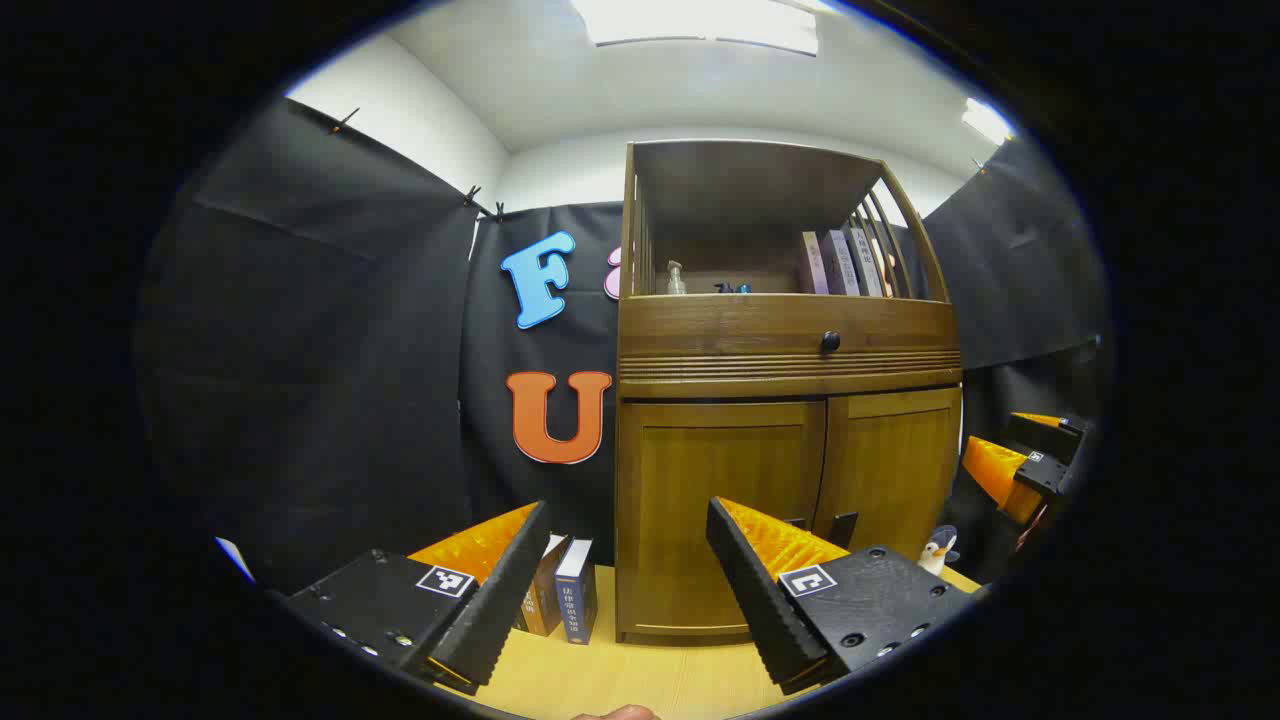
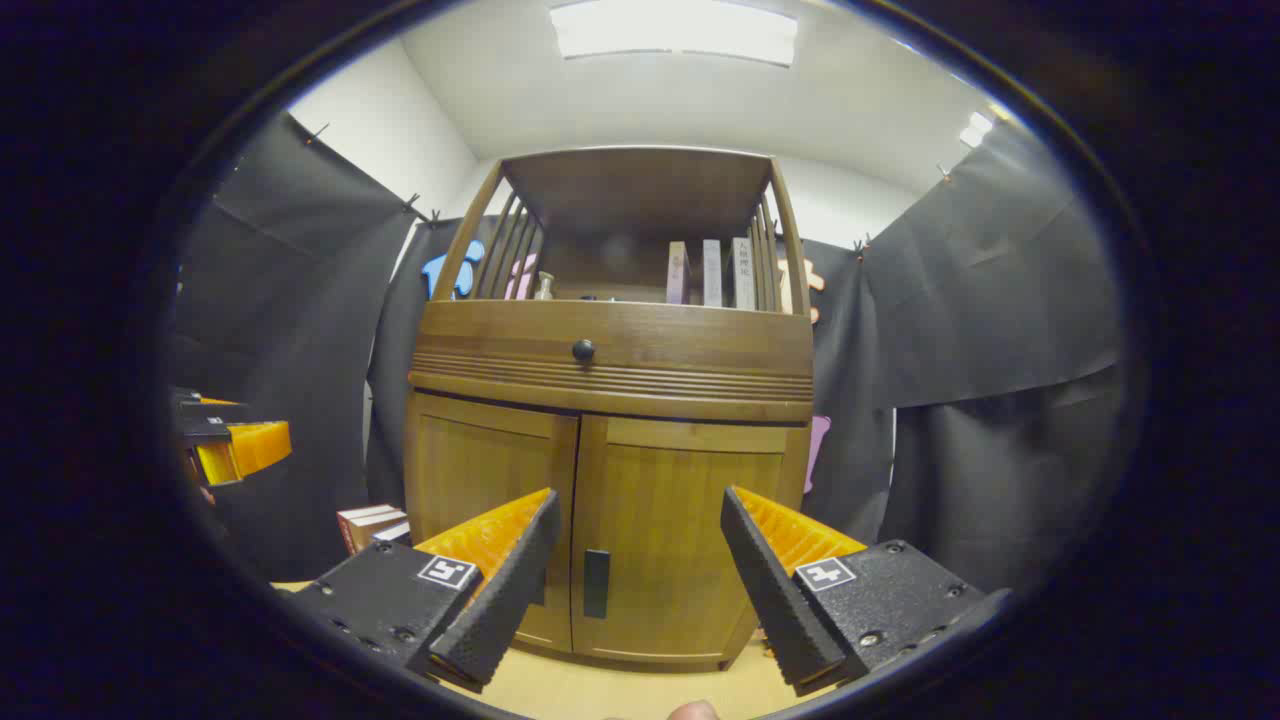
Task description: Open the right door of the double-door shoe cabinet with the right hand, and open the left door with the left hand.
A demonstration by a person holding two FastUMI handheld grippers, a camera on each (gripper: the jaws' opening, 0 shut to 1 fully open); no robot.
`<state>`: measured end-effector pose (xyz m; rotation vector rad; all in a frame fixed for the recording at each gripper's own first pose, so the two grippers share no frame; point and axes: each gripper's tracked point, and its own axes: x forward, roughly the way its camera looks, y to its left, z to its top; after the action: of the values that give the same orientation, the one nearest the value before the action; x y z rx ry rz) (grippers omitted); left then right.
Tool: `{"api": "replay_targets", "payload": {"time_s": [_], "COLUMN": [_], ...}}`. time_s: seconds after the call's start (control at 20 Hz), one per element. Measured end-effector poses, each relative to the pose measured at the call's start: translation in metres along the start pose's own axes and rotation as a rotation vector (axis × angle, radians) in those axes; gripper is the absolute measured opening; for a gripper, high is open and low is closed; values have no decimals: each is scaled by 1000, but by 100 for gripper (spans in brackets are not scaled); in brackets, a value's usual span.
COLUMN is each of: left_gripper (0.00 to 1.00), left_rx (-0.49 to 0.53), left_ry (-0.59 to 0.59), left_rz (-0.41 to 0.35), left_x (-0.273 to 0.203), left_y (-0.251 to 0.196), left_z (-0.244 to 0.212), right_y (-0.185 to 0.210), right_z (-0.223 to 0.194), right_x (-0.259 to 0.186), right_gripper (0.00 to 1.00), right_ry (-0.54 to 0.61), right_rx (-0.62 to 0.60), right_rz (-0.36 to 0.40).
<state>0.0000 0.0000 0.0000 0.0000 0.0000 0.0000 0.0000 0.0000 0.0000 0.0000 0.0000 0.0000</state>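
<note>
While the shoe cabinet (image 2: 610, 440) stands on the bench (image 2: 600, 690) with both doors shut, you are only approaching. Your right gripper (image 2: 640, 560) and left gripper (image 1: 625, 570) are both spread, empty. Next, close the right one on the right door's handle (image 2: 596, 583).

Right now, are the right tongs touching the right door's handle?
Apart. In the right gripper view the open right tongs sit short of the right door handle, which shows untouched between the fingers.
</note>
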Motion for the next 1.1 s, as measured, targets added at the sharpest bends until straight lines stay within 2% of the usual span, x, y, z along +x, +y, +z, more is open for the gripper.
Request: {"api": "replay_targets", "payload": {"time_s": [0.05,0.1,0.35,0.4,0.5,0.55,1.1], "left_gripper": [100,95,95,100,100,95,95], "left_rx": [4,6,7,2,-6,-7,-9], "left_ry": [-4,-9,-44,-50,-53,-53,-25], "left_rz": [-2,-3,-21,-26,-31,-27,-50], "left_x": [0,0,3,2,3,4,11], "left_y": [-4,-7,-25,-28,-33,-32,-41], "left_z": [1,2,8,10,10,9,-8], "right_y": [-2,-4,-7,-7,-9,-10,-6], "right_z": [-2,-3,-15,-15,-16,-17,-45], "right_x": [1,2,9,9,12,12,31], "right_gripper": [100,100,100,100,100,100,100], "right_ry": [1,3,26,25,18,17,93], "right_rx": [6,11,14,16,17,19,27], "right_rz": [1,3,17,21,25,25,35]}}
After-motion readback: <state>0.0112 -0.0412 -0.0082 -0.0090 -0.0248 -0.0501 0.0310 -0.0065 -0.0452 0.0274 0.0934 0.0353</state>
